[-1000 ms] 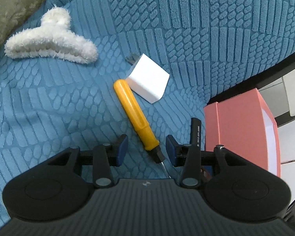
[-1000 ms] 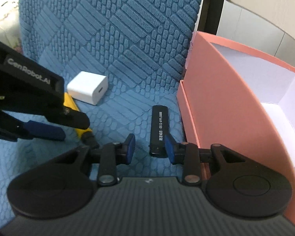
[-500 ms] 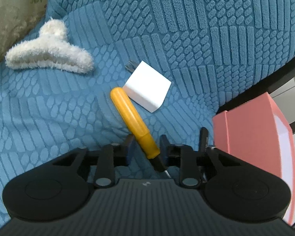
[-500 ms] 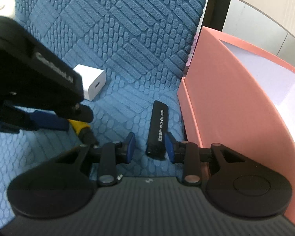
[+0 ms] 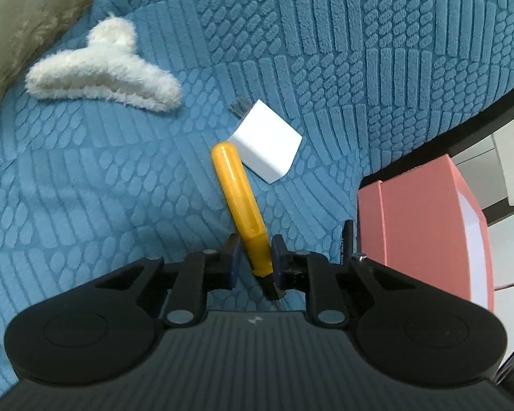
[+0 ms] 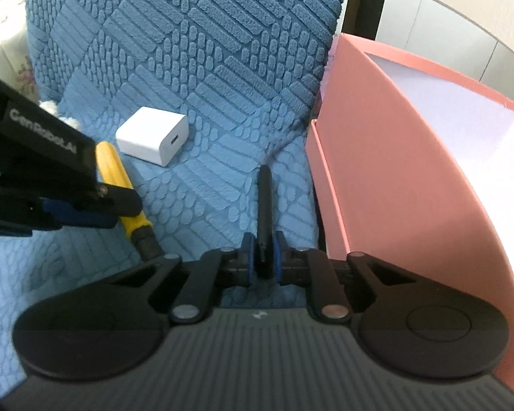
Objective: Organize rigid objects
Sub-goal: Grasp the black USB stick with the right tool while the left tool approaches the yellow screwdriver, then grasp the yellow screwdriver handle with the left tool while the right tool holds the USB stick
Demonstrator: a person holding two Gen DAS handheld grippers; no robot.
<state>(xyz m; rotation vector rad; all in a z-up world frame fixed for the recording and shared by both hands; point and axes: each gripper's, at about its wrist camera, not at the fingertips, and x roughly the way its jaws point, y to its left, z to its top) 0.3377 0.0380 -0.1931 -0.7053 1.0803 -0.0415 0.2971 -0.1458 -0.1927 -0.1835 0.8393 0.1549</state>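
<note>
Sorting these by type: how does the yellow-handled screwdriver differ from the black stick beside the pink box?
The screwdriver has a thick, rounded yellow handle; the black stick is slim and dark all over. The screwdriver lies slanted near the white charger; the stick lies along the pink box. Shared: each is clamped in a claw, left claw and right claw.

One screwdriver (image 5: 244,205) — one charger (image 5: 269,145)

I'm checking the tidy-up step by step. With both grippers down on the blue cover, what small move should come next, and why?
Probably lift both straight up a little. The left gripper is shut on the yellow screwdriver near its black collar, and the right gripper is shut on the black bar. Both items still lie along the blue cover, and the open pink box waits just to the right.
</note>
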